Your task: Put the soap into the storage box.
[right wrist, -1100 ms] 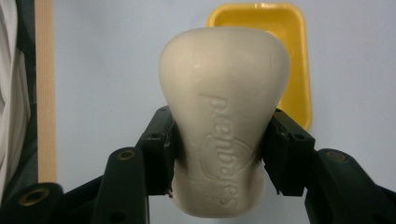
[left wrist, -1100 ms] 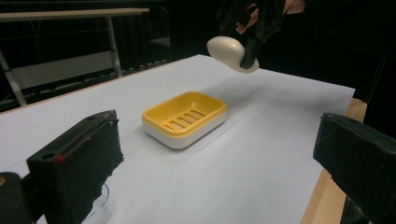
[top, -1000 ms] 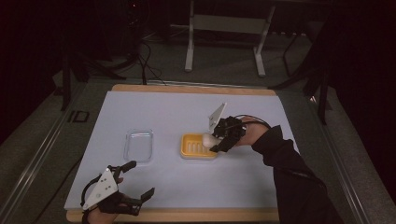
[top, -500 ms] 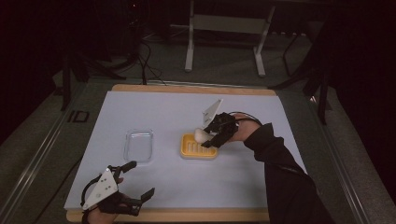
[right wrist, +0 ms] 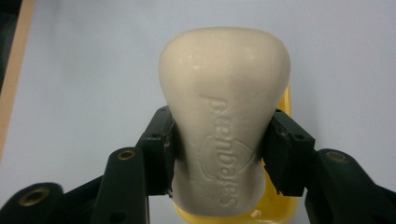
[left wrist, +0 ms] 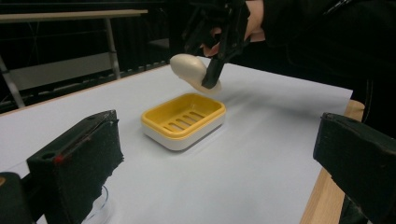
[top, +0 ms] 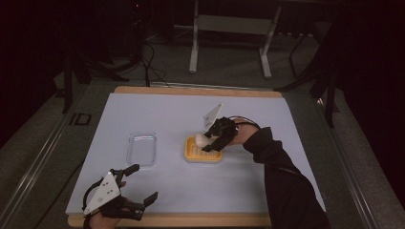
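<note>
The right gripper [top: 208, 143] has its jaws clamped on the two sides of a cream soap [right wrist: 224, 135], which it holds in the air just above a yellow dish [left wrist: 183, 120], clear of it. In the left gripper view the soap [left wrist: 191, 71] hangs tilted over the dish's far end, and the dish's slotted floor lies bare. In the right gripper view the soap's raised lettering faces the camera, and the yellow rim [right wrist: 286, 100] shows just behind and below the bar. The dish [top: 203, 155] sits near the middle of the white worktop [top: 167, 114], with a clear tray [top: 142, 148] well apart to its left. The left gripper [top: 136, 186] rests at the near left corner of the worktop, by the wooden edge [top: 191, 220], its jaws spread wide with nothing between them. Its two black pads [left wrist: 77, 172] frame the left gripper view on either side. A dark sleeve [top: 282, 176] runs from the right gripper to the bottom of the high view.
</note>
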A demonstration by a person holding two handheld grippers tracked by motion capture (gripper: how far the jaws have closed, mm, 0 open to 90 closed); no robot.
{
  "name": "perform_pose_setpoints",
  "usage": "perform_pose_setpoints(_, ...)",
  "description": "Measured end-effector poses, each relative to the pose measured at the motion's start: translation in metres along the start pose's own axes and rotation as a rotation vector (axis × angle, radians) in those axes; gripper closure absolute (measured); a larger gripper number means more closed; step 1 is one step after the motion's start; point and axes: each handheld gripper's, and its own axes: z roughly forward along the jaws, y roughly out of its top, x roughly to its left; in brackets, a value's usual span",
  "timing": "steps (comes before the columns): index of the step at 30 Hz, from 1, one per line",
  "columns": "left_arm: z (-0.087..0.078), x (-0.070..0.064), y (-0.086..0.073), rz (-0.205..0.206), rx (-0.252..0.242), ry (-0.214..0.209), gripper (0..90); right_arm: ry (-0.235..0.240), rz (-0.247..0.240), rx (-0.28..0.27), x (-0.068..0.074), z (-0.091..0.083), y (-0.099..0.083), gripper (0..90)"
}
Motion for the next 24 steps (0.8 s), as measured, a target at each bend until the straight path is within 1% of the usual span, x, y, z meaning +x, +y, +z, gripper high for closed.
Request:
perform_pose_setpoints(2,0.0,0.0,0.0,0.002,0.004,-0.001,1.2,-0.015,-0.005,0.006,-0.001,0.003,-0.001,49.9)
perform_pose_setpoints(3,0.0,0.0,0.0,0.002,0.004,-0.001,1.2,-0.01,0.001,0.012,-0.003,0.005,-0.001,49.8)
perform_pose_setpoints(4,0.0,0.0,0.0,0.002,0.004,-0.002,1.2,-0.02,0.007,0.016,-0.003,0.007,-0.002,49.9)
perform_pose_setpoints(6,0.0,0.0,0.0,0.003,0.004,-0.003,1.2,-0.018,0.009,0.027,-0.004,0.01,-0.002,49.8)
perform_pose_setpoints(7,0.0,0.0,0.0,0.003,0.005,-0.005,1.2,-0.016,0.005,0.037,-0.005,0.015,-0.003,49.8)
perform_pose_setpoints(9,0.0,0.0,0.0,0.003,0.006,-0.004,1.1,-0.015,-0.007,0.047,-0.006,0.018,-0.004,49.8)
perform_pose_setpoints(13,0.0,0.0,0.0,0.0,0.003,-0.004,1.2,-0.021,-0.011,0.052,-0.01,0.024,-0.007,49.8)
perform_pose_setpoints(14,0.0,0.0,0.0,0.0,0.003,-0.004,1.2,-0.019,-0.007,0.051,-0.011,0.025,-0.008,49.9)
perform_pose_setpoints(16,0.0,0.0,0.0,0.001,0.005,-0.006,1.2,-0.01,-0.015,0.045,-0.011,0.028,-0.009,49.9)
perform_pose_setpoints(17,0.0,0.0,0.0,0.001,0.005,-0.006,1.2,-0.003,-0.009,0.051,-0.011,0.029,-0.01,49.8)
perform_pose_setpoints(18,0.0,0.0,0.0,0.0,0.005,-0.007,1.2,-0.003,-0.019,0.057,-0.011,0.031,-0.01,49.9)
perform_pose_setpoints(19,0.0,0.0,0.0,0.0,0.006,-0.007,1.1,-0.001,-0.011,0.07,-0.011,0.033,-0.011,49.8)
perform_pose_setpoints(21,0.0,0.0,0.0,0.0,0.006,-0.007,1.2,-0.012,-0.017,0.097,-0.011,0.037,-0.013,49.8)
perform_pose_setpoints(22,0.0,0.0,0.0,0.0,0.006,-0.007,1.2,-0.009,-0.015,0.108,-0.012,0.039,-0.014,49.8)
perform_pose_setpoints(24,0.001,0.0,0.0,-0.001,0.007,-0.01,1.2,-0.014,-0.013,0.117,-0.013,0.042,-0.016,49.9)
